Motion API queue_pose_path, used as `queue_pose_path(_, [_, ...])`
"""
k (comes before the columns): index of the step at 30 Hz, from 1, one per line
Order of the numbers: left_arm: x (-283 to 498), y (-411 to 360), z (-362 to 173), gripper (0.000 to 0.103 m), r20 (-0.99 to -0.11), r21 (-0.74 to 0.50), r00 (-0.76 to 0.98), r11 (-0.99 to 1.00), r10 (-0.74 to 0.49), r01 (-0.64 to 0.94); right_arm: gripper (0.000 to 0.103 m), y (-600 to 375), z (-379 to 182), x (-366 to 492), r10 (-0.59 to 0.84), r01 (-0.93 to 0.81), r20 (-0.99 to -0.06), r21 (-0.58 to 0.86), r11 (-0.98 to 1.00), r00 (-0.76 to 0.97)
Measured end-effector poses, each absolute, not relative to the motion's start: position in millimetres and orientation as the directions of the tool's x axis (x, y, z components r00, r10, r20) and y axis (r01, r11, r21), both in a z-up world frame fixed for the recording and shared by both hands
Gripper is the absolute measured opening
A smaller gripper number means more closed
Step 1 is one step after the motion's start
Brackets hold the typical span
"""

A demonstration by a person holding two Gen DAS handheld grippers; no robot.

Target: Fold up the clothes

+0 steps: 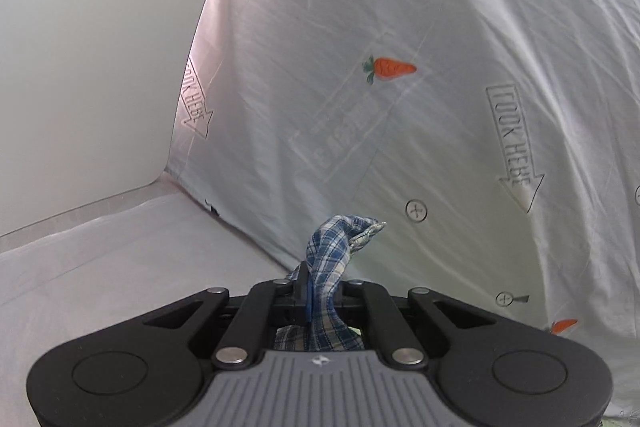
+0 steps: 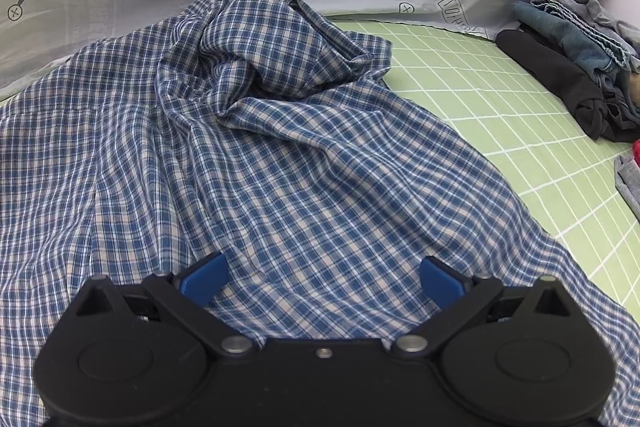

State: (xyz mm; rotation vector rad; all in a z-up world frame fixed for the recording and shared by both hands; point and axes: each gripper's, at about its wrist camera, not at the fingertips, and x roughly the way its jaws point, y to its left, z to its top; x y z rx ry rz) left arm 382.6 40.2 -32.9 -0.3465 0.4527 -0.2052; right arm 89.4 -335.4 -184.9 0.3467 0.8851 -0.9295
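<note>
Plaid shirt, one corner pinched

The left gripper (image 1: 320, 291) clamps a bunched fold of the blue plaid shirt (image 2: 256, 155), lifted before a white carrot-print sheet (image 1: 400, 107). The right gripper (image 2: 322, 279) hovers spread wide (pinching nothing) over the shirt, rumpled on the green grid mat (image 2: 500, 115) near a pile of clothes (image 2: 580, 59).

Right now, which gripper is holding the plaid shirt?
The left gripper: shut on a bunch of plaid shirt. The right gripper is open above it.
</note>
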Motion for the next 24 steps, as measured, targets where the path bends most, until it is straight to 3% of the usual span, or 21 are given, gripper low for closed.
queue_pose_path(2, [373.6,49.4,-34.1,0.006,-0.394,-0.379,0.895,0.924,-0.207,0.047,0.103,-334.1,-185.2,89.7,-0.554,0.809,-0.780,-0.108,0.577,0.291])
queue_pose_path(7, [356.1,96.6,-87.6,0.006,-0.578,-0.372,0.814,0.907,-0.061,-0.196,0.103,-334.6,-186.0,89.0,-0.556,0.809,-0.777,-0.107,0.577,0.294])
queue_pose_path(13, [309.6,138.2,-138.0,0.012,-0.728,-0.305,0.685,0.887,0.017,-0.346,0.103,-334.1,-187.2,89.1,-0.568,0.806,-0.768,-0.118,0.580,0.296])
queue_pose_path(17, [290.2,139.9,-147.5,0.018,-0.755,-0.267,0.655,0.895,0.036,-0.357,0.103,-332.7,-187.4,89.2,-0.577,0.808,-0.763,-0.126,0.576,0.293])
queue_pose_path(24, [260.1,140.8,-161.1,0.018,-0.788,-0.201,0.612,0.910,0.071,-0.364,0.103,-330.2,-186.9,89.4,-0.588,0.803,-0.755,-0.142,0.579,0.291])
